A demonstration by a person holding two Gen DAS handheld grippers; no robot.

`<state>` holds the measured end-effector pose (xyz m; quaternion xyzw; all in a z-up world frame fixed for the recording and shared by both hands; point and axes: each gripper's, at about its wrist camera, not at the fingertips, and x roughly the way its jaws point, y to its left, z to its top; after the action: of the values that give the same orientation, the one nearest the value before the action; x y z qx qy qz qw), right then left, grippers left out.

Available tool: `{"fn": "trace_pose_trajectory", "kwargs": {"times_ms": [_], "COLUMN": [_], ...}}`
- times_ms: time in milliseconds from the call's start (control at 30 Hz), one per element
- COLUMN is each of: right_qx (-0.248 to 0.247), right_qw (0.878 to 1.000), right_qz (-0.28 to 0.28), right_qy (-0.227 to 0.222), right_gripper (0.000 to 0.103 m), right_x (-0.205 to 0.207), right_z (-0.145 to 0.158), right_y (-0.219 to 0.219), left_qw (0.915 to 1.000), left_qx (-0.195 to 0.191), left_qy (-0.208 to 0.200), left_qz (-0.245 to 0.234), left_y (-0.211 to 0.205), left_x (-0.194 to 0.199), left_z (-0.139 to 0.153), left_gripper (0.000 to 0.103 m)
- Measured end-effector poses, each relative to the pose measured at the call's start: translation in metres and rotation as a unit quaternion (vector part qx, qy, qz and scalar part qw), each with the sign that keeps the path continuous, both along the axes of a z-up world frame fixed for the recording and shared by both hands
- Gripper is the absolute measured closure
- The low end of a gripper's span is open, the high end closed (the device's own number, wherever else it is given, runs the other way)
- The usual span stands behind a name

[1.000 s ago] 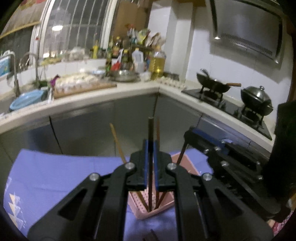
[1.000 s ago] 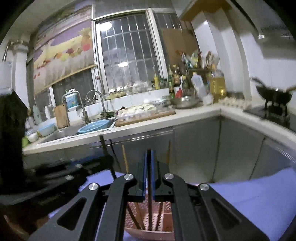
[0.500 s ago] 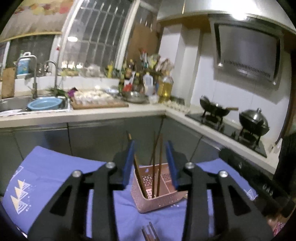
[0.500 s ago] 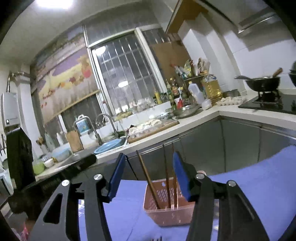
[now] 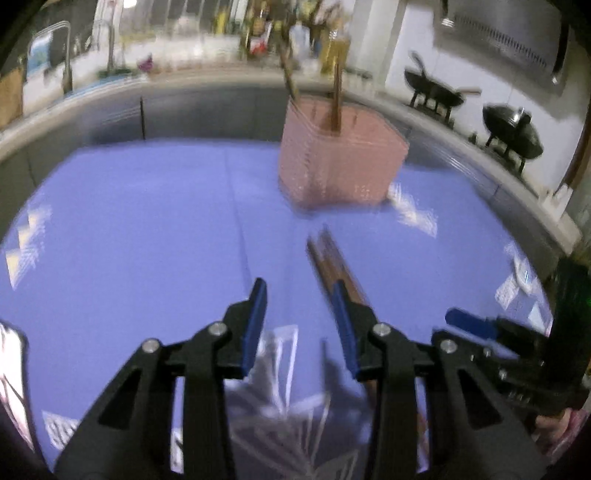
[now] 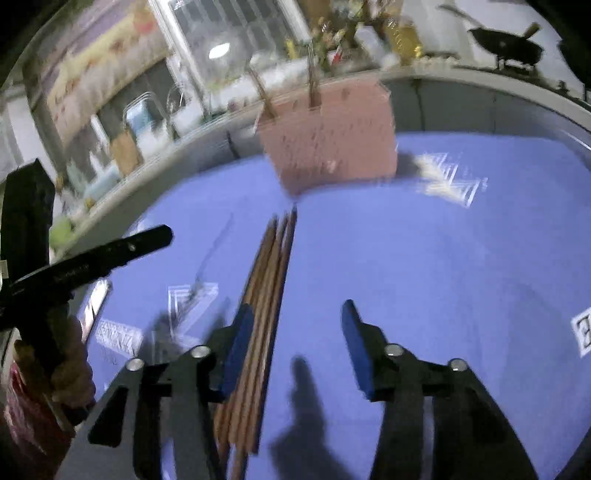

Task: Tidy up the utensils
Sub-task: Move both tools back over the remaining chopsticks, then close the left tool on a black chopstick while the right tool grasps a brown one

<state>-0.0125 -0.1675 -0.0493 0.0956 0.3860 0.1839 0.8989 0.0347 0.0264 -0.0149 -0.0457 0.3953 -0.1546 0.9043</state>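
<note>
A: Dim indoor light; both views are smeared by motion blur, worst on the pink basket and the kitchen behind.

B: Fisheye bends and darkens the edges. Dark tool shadows fall on the blue cloth.

Blue tablecloth: covers the surface directly beneath and ahead of the claw; pale geometric prints near its edges.

Countertop: light-coloured, L-shaped run beyond the cloth, wrapping from far left to far right; grey cabinet fronts below it.

Faucet: far left on the counter, blurred.

Barred window: far ahead above the counter, a bright lamp reflected in the glass.

Fruit mural: far left of the window.

Bottles and jars: clustered at the counter corner, blurred.

Wok and lidded pot: on the stove, far right.

Range hood: upper right, against white wall.
</note>
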Motion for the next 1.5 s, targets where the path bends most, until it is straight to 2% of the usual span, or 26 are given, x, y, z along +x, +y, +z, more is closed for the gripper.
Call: {"fn": "trace_pose_trajectory", "kwargs": {"times_ms": [67,167,400,633,767,867,933,1133,1367,1400,1433,1500], "right_qx": [-0.014,-0.031,-0.065,-0.126,-0.098,-0.068,-0.056,-0.046,-0.067,-0.069,-0.069,-0.064], "right_qw": [1.000,0.999,0.996,0.991,0.995,0.998,0.998,0.999,0.997,0.997,0.997,0.997], "right_qz": [0.014,0.036,0.057,0.039,0.013,0.000,-0.002,0.005,0.028,0.032,0.031,0.030], "right_qy": [0.012,0.023,0.035,0.010,0.013,0.016,0.014,0.012,0.013,0.010,0.009,0.012], "right_gripper": [0.070,0.076,0.077,0.077,0.077,0.077,0.077,0.077,0.077,0.077,0.077,0.077], "right_x": [-0.001,-0.005,-0.009,-0.010,-0.008,-0.006,-0.006,-0.007,-0.009,-0.010,-0.010,-0.010], "right_z": [-0.004,-0.009,-0.014,-0.013,-0.012,-0.010,-0.009,-0.010,-0.018,-0.019,-0.019,-0.018], "right_y": [0.009,0.020,0.037,0.036,0.017,0.002,-0.003,-0.001,0.012,0.014,0.014,0.011], "left_qw": [0.9997,0.9987,0.9980,0.9979,0.9972,0.9955,0.9954,0.9952,0.9910,0.9910,0.9913,0.9920], "left_qx": [-0.002,-0.007,-0.004,0.017,0.040,0.074,0.075,0.079,0.128,0.128,0.126,0.119], "left_qy": [0.025,0.050,0.062,0.059,0.055,0.051,0.053,0.055,0.038,0.036,0.034,0.039], "left_qz": [0.003,0.011,0.005,-0.020,-0.031,-0.028,-0.027,-0.019,-0.012,-0.013,-0.015,-0.017], "left_y": [0.004,0.011,0.010,-0.018,-0.038,-0.051,-0.053,-0.056,-0.070,-0.069,-0.068,-0.061], "left_x": [-0.006,-0.012,-0.018,-0.018,-0.013,-0.011,-0.010,-0.007,-0.006,-0.006,-0.006,-0.006], "left_z": [-0.016,-0.030,-0.036,-0.037,-0.037,-0.040,-0.043,-0.042,-0.045,-0.045,-0.044,-0.043], "left_gripper": [0.068,0.068,0.068,0.068,0.068,0.068,0.068,0.068,0.068,0.076,0.091,0.095]}}
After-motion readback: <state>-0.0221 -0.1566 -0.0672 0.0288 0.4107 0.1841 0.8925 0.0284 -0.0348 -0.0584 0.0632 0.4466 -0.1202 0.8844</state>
